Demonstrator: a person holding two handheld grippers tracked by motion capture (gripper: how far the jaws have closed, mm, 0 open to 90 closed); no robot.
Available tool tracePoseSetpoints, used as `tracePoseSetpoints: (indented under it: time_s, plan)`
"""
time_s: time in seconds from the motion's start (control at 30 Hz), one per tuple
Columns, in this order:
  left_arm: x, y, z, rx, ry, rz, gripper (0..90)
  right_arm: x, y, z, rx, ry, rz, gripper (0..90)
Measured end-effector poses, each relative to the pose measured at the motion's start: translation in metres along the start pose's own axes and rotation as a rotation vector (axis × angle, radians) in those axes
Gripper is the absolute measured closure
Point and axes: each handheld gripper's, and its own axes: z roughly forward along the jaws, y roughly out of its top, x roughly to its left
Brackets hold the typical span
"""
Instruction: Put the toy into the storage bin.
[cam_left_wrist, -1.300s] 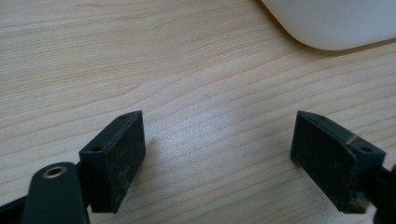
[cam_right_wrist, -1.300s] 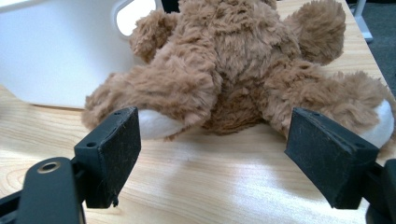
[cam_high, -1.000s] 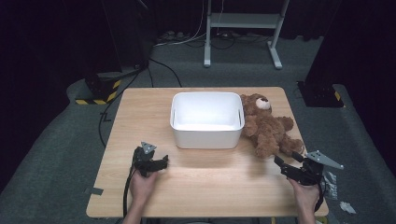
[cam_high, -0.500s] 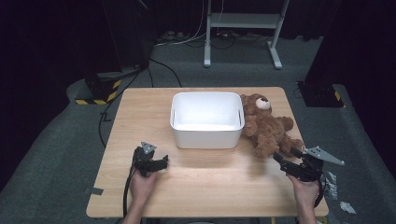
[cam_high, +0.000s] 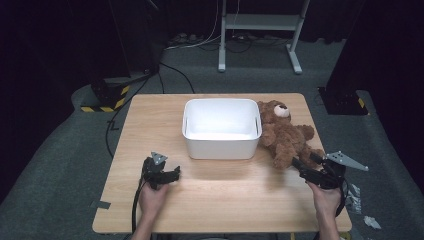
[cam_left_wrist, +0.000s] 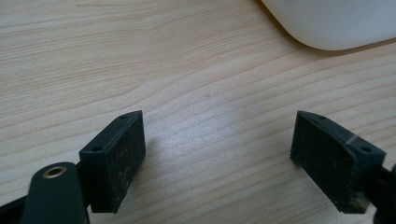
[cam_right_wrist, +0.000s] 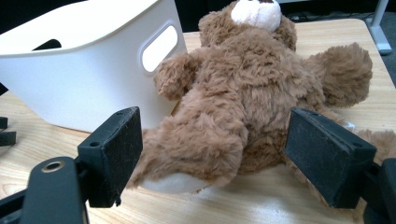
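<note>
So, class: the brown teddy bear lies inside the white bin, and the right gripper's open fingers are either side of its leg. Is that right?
Not quite. The teddy bear lies on the table beside the white bin, not inside, as the high view shows. The right gripper does have its fingers open either side of the leg.

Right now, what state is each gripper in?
Left gripper: open, nothing between its jaws, over bare table.
Right gripper: open, jaws either side of the teddy bear, not closed on it.
</note>
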Motion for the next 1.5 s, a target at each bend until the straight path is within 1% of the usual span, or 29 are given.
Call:
tracePoseSetpoints:
  time_s: [0.1, 0.2, 0.33, 0.37, 0.47, 0.57, 0.6, 0.67, 0.8, 0.93, 1.0, 1.03, 1.13, 1.2, 1.27, 1.5]
  plan:
    - [0.000, 0.000, 0.000, -0.001, 0.000, -0.002, 17.9, 0.000, 0.002, 0.000, -0.002, 0.004, 0.000, 18.8]
    - [0.000, 0.000, 0.000, 0.000, 0.000, 0.000, 17.9, 0.000, 0.004, 0.001, 0.002, 0.005, 0.010, 18.8]
    - [0.000, 0.000, 0.000, 0.000, 0.000, 0.000, 17.9, 0.001, 0.007, 0.001, 0.001, 0.003, -0.007, 19.3]
    - [0.000, 0.000, 0.000, 0.001, 0.000, 0.001, 17.9, 0.001, 0.007, 0.002, 0.001, 0.002, -0.003, 19.9]
    - [0.000, 0.000, 0.000, 0.001, 0.000, 0.001, 17.9, 0.001, 0.007, 0.005, 0.006, 0.021, 0.004, 20.2]
    - [0.000, 0.000, 0.000, 0.000, 0.000, 0.000, 17.9, 0.004, 0.009, 0.007, 0.010, 0.030, -0.017, 20.3]
    - [0.000, 0.000, 0.000, 0.003, -0.001, 0.003, 17.9, 0.004, 0.010, 0.007, 0.009, 0.029, -0.022, 20.3]
    - [0.000, 0.000, 0.000, 0.004, -0.001, 0.004, 17.9, 0.004, 0.012, 0.007, 0.005, 0.028, -0.011, 20.5]
    - [0.000, 0.000, 0.000, 0.004, -0.001, 0.005, 17.9, 0.004, 0.019, 0.007, -0.001, 0.022, -0.017, 20.8]
    - [0.000, 0.000, 0.000, 0.004, -0.001, 0.005, 17.9, 0.004, 0.024, 0.009, 0.005, 0.028, -0.008, 21.2]
    - [0.000, 0.000, 0.000, 0.004, 0.000, 0.004, 17.9, 0.006, 0.027, 0.010, 0.010, 0.026, -0.017, 21.5]
    - [0.000, 0.000, 0.000, -0.001, -0.001, -0.002, 18.0, 0.006, 0.027, 0.010, 0.006, 0.025, -0.021, 21.7]
    - [0.000, 0.000, 0.000, -0.001, -0.001, -0.002, 18.0, 0.006, 0.027, 0.012, 0.007, 0.021, -0.017, 22.3]
    - [0.000, 0.000, 0.000, -0.001, -0.001, -0.001, 18.0, 0.006, 0.028, 0.014, 0.001, 0.022, 0.001, 22.6]
    - [0.000, 0.000, 0.000, 0.003, -0.001, 0.004, 18.0, 0.006, 0.029, 0.016, -0.002, 0.023, 0.004, 23.0]
    - [0.000, 0.000, 0.000, 0.004, -0.001, 0.004, 18.0, 0.008, 0.031, 0.018, 0.003, 0.018, 0.000, 23.4]
